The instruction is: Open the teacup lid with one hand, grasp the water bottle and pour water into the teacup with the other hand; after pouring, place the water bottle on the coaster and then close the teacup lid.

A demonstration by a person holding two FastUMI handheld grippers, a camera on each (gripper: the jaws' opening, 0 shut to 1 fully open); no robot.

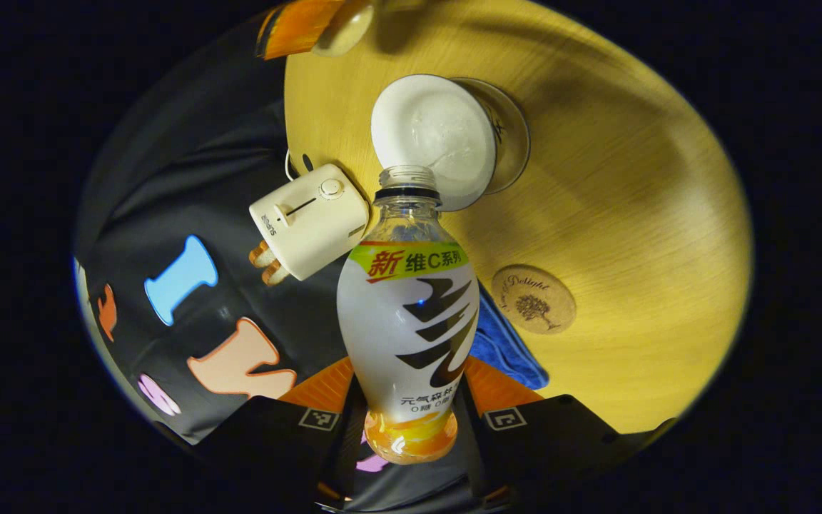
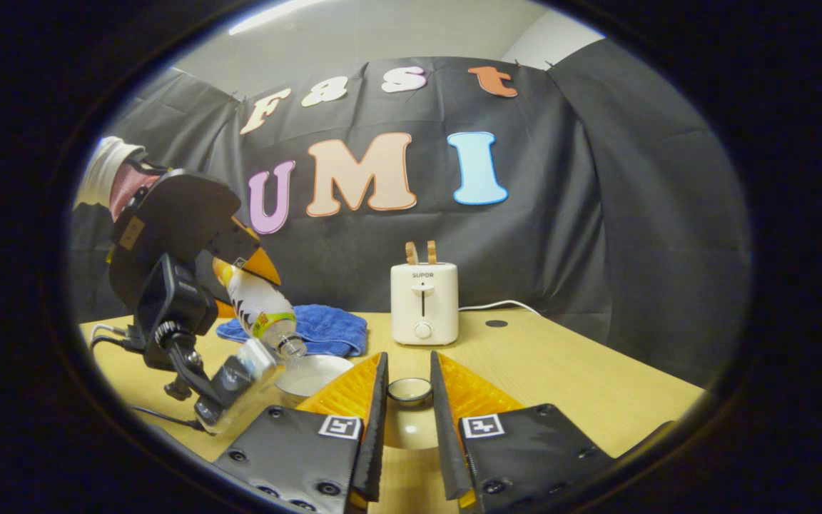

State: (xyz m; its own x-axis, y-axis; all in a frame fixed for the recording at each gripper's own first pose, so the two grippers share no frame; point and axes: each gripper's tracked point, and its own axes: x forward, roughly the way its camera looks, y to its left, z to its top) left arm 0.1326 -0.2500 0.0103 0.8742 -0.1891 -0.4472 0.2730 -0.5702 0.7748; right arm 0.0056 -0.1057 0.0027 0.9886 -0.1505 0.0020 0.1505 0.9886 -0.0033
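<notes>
1. Pouring is the step you have in hand: your left gripper [image 1: 411,428] is clamped on the lower body of the water bottle [image 1: 411,314], both fingers pressing its sides, and the bottle is tipped so its uncapped mouth sits over the rim of the open teacup [image 1: 439,135]
2. Your right gripper [image 2: 409,421] has the teacup lid [image 2: 409,391] between its fingers, jaws only narrowly apart; the lid is lifted off and held to one side of the teacup, in front of the toaster [image 2: 424,303]
3. The coaster [image 1: 533,298] lies bare on the table [image 1: 632,214], near the teacup on the side away from the toaster; a blue cloth [image 1: 504,343] lies just beside the coaster
4. Next, by my judgement, you finish the pour, bring the bottle upright before moving it, then set its base squarely on the coaster; the lid goes back only after that
5. Hard to make out: whether water is flowing, how full the teacup is, and how much remains in the bottle. The bottle's base is hidden between your left fingers, and the lid's lower part is cut off by your right ones
</notes>
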